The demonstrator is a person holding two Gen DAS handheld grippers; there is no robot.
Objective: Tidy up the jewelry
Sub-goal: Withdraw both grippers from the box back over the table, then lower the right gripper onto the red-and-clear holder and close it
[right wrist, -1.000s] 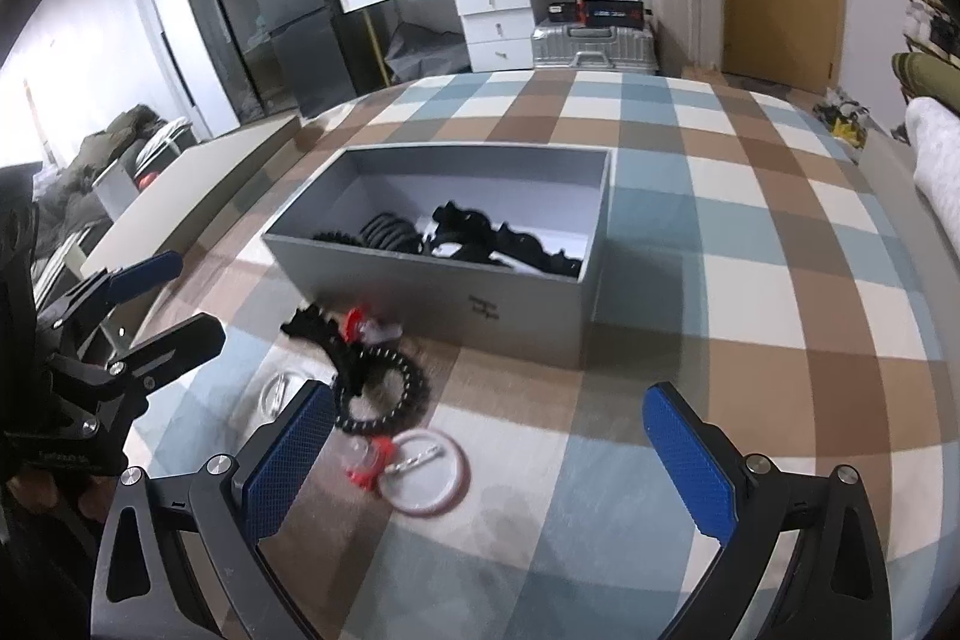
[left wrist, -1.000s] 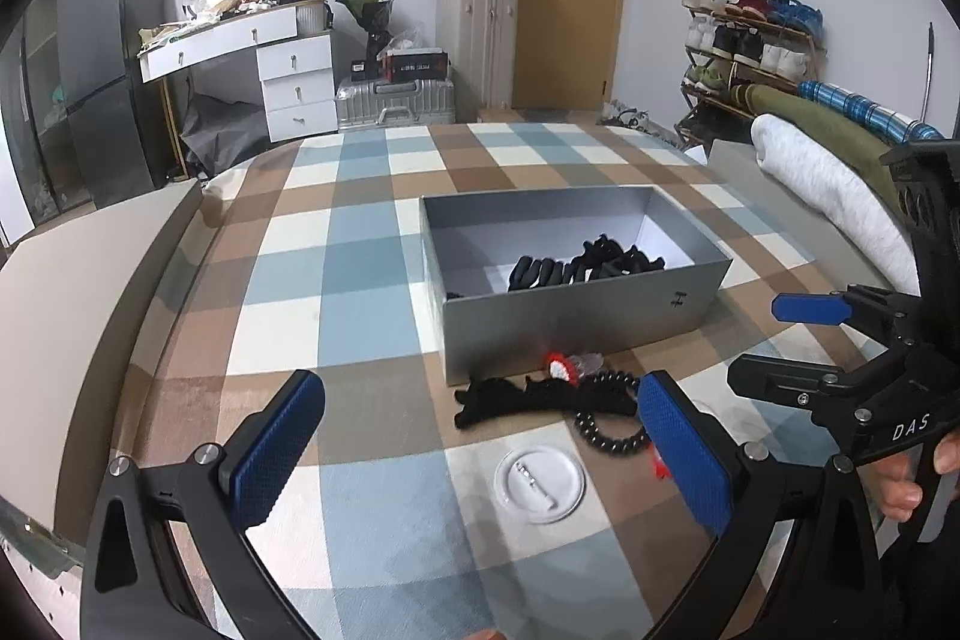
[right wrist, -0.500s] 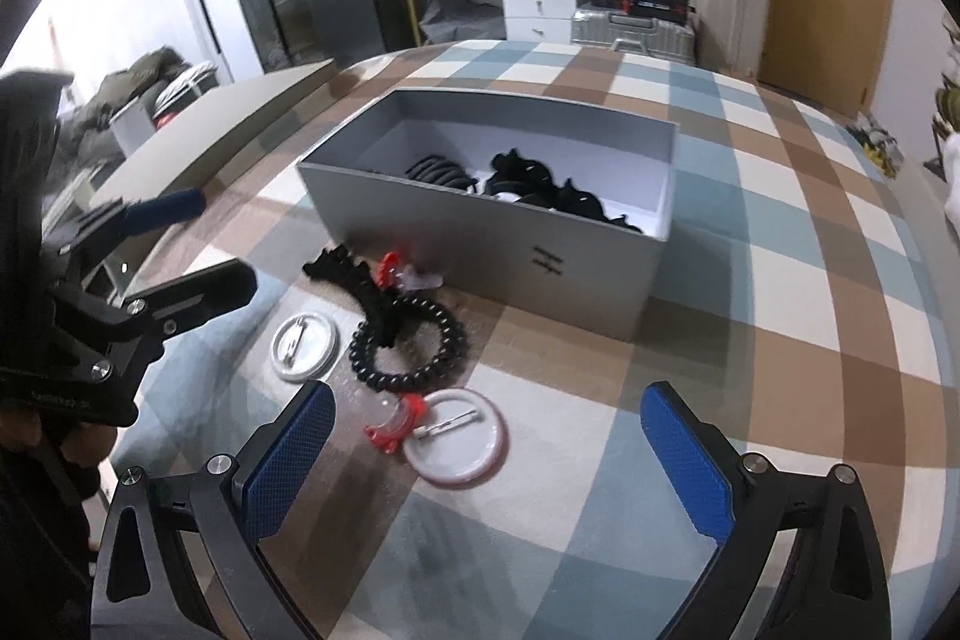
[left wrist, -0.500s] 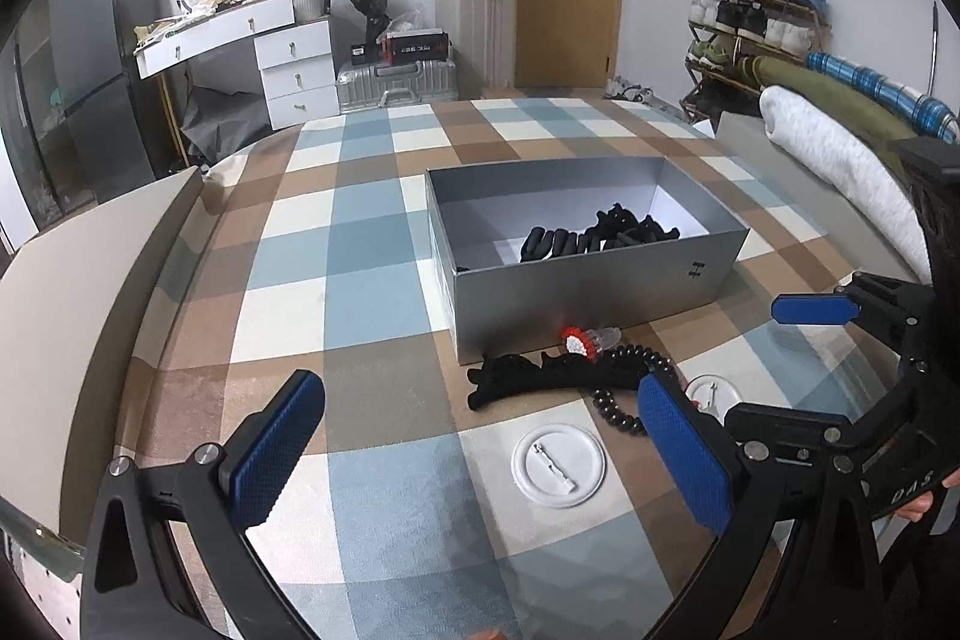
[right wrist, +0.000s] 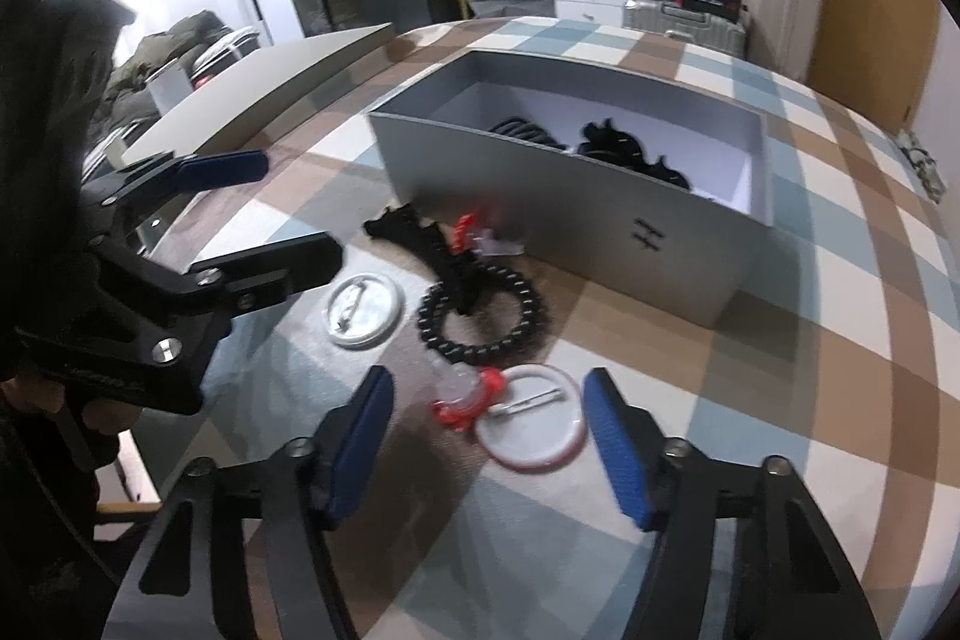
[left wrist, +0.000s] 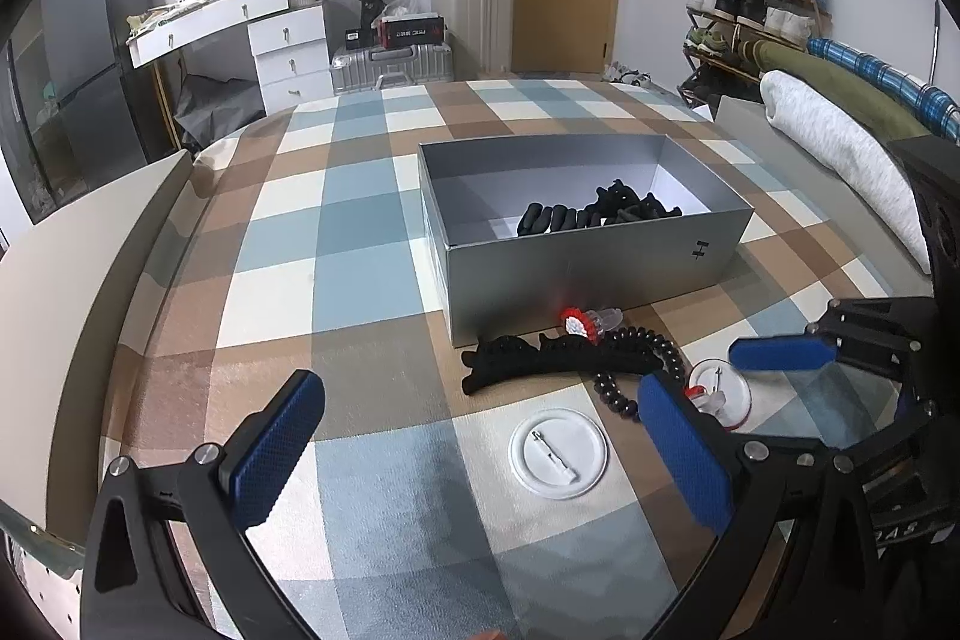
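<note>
I had the right tongs (right wrist: 486, 451) spread wide and empty, low over the red-rimmed badge (right wrist: 533, 425) and the small red clip (right wrist: 465, 396) touching it, on the checked cloth (right wrist: 780, 400) in front of the grey box (right wrist: 576, 214). The left tongs (left wrist: 474, 454) hung released near the white badge (left wrist: 559, 452). To pinch cleanly I judged I should centre on one piece and keep clear of the bead bracelet (right wrist: 483, 316)

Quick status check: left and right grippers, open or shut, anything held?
Left gripper: open, holding nothing.
Right gripper: open, holding nothing, low over the red-rimmed badge.
</note>
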